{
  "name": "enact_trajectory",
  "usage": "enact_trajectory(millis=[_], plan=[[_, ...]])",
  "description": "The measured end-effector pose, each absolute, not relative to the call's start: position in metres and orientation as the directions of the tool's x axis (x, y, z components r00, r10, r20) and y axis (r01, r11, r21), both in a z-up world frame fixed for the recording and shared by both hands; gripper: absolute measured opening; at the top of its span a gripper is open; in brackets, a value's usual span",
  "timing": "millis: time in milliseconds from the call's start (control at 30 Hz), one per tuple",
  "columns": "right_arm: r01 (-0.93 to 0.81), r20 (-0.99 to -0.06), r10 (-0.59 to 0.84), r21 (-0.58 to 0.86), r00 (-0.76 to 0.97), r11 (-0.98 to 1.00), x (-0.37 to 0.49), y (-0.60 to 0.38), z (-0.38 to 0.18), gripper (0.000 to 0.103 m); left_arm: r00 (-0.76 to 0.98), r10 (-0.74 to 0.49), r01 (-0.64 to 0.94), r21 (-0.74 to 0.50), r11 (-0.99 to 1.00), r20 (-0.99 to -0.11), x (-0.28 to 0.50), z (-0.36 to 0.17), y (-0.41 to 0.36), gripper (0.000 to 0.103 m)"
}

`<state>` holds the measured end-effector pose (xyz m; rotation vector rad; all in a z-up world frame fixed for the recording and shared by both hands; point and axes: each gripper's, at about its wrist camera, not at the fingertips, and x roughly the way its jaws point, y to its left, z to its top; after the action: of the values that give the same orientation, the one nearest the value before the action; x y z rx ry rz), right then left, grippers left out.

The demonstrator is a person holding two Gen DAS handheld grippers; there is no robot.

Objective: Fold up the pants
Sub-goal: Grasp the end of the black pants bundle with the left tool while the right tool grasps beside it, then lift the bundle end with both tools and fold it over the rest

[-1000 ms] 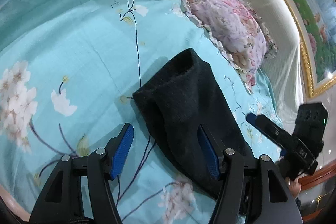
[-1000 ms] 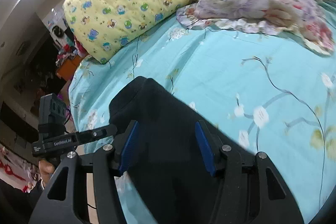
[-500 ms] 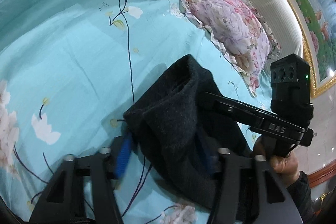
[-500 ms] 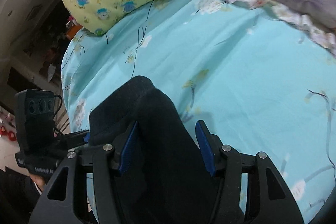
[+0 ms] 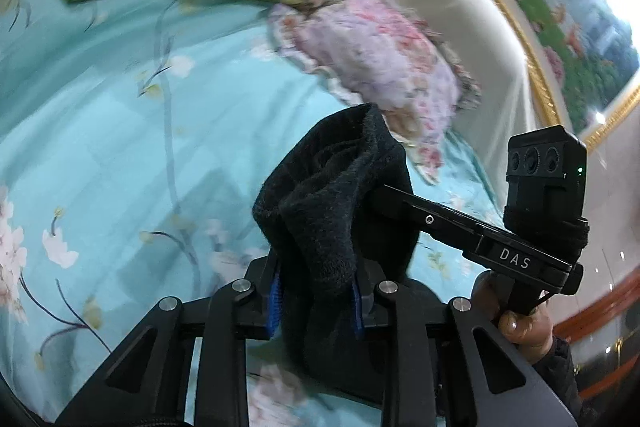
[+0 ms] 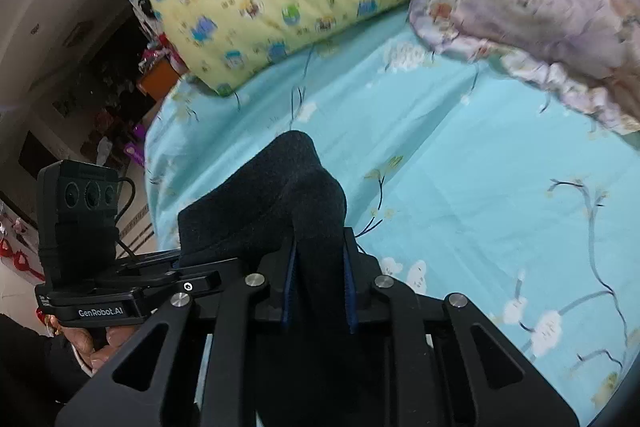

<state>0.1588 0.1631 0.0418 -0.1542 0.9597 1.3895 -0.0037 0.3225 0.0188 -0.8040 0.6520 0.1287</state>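
Clearly "GenRobot.AI" on left tool (image 6: 316, 297), "DAS" on right tool (image 5: 316, 307)

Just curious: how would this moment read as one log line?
fold pants | left hand-held gripper shut on black pants | right hand-held gripper shut on pants | lifted above bed

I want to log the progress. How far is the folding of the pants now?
Done: the black fleecy pants are already a short, doubled bundle. In hand: the left tongs and the right tongs are both shut on one end, lifted above the turquoise floral bedsheet. Left: laying that end over and releasing.
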Motion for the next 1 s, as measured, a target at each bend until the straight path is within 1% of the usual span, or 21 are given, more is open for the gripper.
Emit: enact_trajectory(millis=[200,367,567,1000], plan=[[-0.862,-0.587,0.806,0.445,-0.076,0.243,0.155,0.11,0.067,0.02,0.818,-0.201,-0.241,-0.639,0.73,-0.539,0.0,0.043,0.285,0.025],[-0.85,-0.554,0.831,0.457,-0.042,0.262,0.155,0.068,0.074,0.02,0.816,-0.248,-0.174,-0.63,0.757,-0.523,0.004,0.056,0.252,0.025],[-0.826,-0.521,0.853,0.483,-0.005,0.29,0.155,0.023,0.073,0.02,0.801,-0.293,-0.116,-0.614,0.781,-0.523,0.009,0.068,0.215,0.025],[-0.788,-0.47,0.881,0.523,0.05,0.324,0.151,-0.044,0.06,0.02,0.756,-0.37,-0.023,-0.586,0.81,-0.541,0.014,0.077,0.151,0.025]])
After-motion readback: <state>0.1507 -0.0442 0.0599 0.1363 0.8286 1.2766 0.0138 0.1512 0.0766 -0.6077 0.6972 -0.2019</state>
